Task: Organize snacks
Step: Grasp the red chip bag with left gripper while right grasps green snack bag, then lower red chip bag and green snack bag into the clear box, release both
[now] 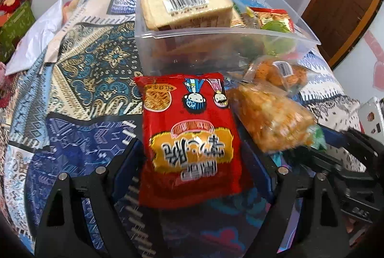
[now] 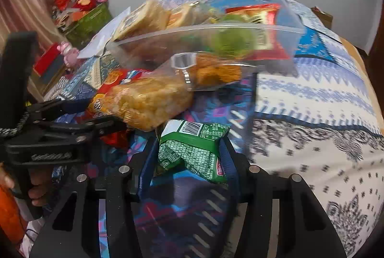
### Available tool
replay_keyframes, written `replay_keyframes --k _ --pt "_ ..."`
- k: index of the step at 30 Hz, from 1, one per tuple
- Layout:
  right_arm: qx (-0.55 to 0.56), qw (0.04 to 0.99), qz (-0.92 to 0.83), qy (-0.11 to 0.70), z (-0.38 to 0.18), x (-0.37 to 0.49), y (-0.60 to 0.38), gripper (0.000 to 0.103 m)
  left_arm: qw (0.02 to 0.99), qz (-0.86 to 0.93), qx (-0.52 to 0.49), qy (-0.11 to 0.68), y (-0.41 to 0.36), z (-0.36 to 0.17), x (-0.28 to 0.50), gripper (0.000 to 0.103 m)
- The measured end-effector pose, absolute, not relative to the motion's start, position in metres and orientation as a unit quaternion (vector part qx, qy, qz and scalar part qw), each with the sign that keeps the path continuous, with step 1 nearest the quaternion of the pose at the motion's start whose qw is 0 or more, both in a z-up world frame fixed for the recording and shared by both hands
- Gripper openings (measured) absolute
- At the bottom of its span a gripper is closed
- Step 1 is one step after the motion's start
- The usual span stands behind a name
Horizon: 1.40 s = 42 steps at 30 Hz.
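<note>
Ahead of the left gripper, whose spread jaws flank a red noodle packet without pressing it, stands the clear bin. The right gripper clamps a green packet; two puffed-snack bags crowd ahead, blurred.

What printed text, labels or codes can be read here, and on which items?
red snack packet: large Chinese characters, upside down, not readable with confidence.
bread pack: barcode label, digits and print blurred.
green snack packet: barcode, fine print too small.
clear bag of fried snacks: sticker barcode, unreadable.
</note>
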State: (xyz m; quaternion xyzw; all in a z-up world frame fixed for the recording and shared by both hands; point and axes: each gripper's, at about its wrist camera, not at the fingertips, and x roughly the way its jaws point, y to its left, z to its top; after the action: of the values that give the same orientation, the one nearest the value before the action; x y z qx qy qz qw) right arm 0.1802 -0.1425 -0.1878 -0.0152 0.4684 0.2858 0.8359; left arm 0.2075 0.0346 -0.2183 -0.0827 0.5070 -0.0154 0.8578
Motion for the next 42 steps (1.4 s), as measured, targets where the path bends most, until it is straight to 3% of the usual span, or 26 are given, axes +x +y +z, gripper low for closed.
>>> replay_keyframes --k 5,10,19,26,42 --pt "0.007 0.845 0.268 0.462 -0.181 0.179 -0.162 0.047 0.862 -0.001 -0.074 0.502 0.032 -0.223 0.218 0.084" --pt "0.023 0.857 0.252 0.449 -0.169 0.180 -0.177 0.047 0.874 0.003 -0.064 0.482 0.028 -0.220 0.208 0.066" --pt "0.030 0.873 0.247 0.419 -0.145 0.180 -0.183 0.047 0.883 0.019 -0.072 0.463 0.048 -0.201 0.179 0.065" --pt "0.031 0.883 0.254 0.394 -0.125 0.186 -0.179 0.047 0.908 0.020 -0.072 0.412 0.058 -0.153 0.169 0.065" --pt "0.031 0.906 0.265 0.330 -0.079 0.231 -0.150 0.047 0.937 0.006 -0.064 0.343 0.050 -0.096 0.238 0.065"
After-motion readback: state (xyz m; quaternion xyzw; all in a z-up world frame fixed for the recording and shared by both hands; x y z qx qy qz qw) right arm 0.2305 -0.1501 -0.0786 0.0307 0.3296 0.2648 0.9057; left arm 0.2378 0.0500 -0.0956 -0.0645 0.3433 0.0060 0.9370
